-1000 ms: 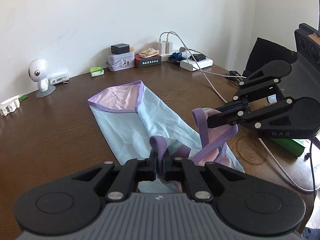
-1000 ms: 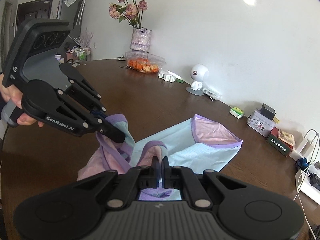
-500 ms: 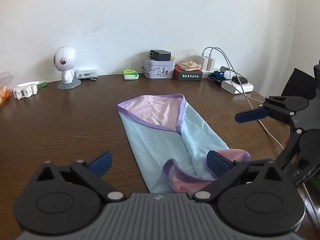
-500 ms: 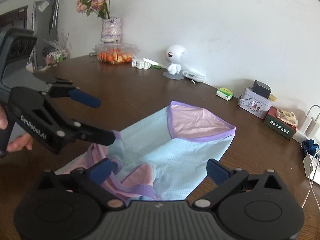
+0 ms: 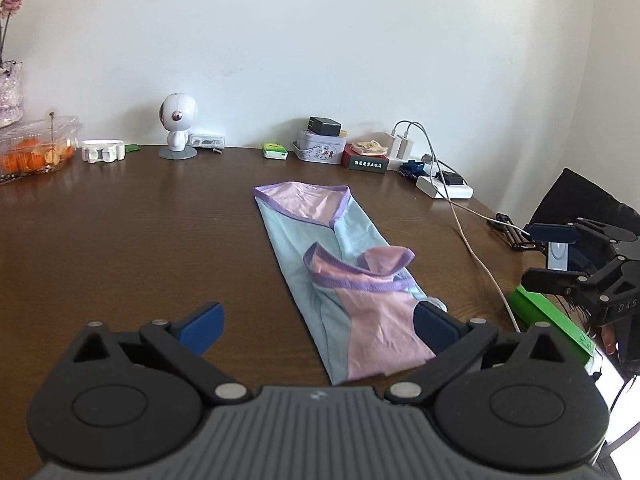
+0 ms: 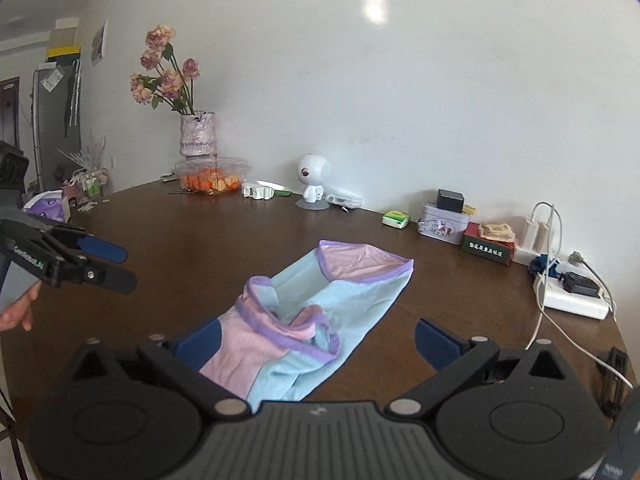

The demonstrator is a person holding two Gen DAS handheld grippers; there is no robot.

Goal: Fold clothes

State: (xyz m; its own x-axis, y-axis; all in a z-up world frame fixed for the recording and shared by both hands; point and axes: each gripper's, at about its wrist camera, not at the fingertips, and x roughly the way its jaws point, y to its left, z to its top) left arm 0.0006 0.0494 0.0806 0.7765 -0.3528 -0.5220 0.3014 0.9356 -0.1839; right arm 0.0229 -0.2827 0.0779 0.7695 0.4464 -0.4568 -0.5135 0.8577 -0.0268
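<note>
A light blue garment [image 5: 296, 256] with pink panels and purple trim lies on the brown table [image 5: 120, 248] as a long folded strip, its near end turned back over itself. My left gripper [image 5: 316, 322] stands wide open just short of the near end, with nothing pressed between its blue pads. In the right wrist view the same garment [image 6: 360, 296] lies ahead of my right gripper [image 6: 316, 340], which is also wide open and empty. Each gripper shows in the other's view, off to the garment's side and apart from it: the right gripper [image 5: 540, 256] and the left gripper [image 6: 116, 266].
Along the wall stand a white robot figurine [image 5: 178, 120], tins and small boxes [image 5: 320, 148], and a power strip [image 5: 444, 190] whose cable [image 5: 476, 256] trails toward the right edge. A green box [image 5: 548, 320] lies at the right. A fruit container [image 6: 210, 176] and flower vase [image 6: 197, 134] stand far left.
Both grippers were shut on the garment's purple-trimmed ends; they have opened and let go. The cloth now lies folded on the table, and both grippers have drawn back from it.
</note>
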